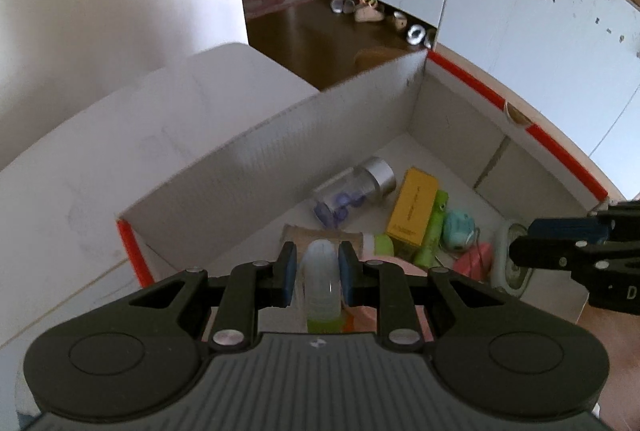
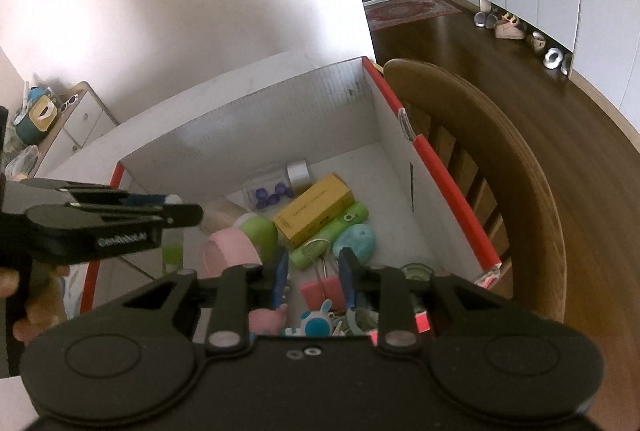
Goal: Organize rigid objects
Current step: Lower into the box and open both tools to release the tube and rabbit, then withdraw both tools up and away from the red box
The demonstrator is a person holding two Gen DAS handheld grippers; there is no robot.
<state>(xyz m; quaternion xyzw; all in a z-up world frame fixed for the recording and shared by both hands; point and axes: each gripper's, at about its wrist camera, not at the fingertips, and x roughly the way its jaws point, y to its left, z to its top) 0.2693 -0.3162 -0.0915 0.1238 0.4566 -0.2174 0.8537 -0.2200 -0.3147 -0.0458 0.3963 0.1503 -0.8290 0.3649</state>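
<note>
Small white bottle (image 1: 321,277) with green base, clamped between the left gripper (image 1: 318,273) pads, rounded cap pointing away from the gripper, hanging over the near end of the white red-edged box (image 1: 256,171). On the box floor ahead of that gripper: clear jar (image 1: 352,191), silver lid, purple bits inside, lying on its side. Yellow carton (image 1: 412,211) just right of it, flat. Green tube (image 1: 434,227) alongside the carton. Pink binder clip (image 2: 320,289) lies between the right gripper (image 2: 314,281) fingers, pads off it.

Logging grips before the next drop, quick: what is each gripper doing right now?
Left gripper: closed on a small white bottle with a green base.
Right gripper: open, holding nothing, above the box.
</note>
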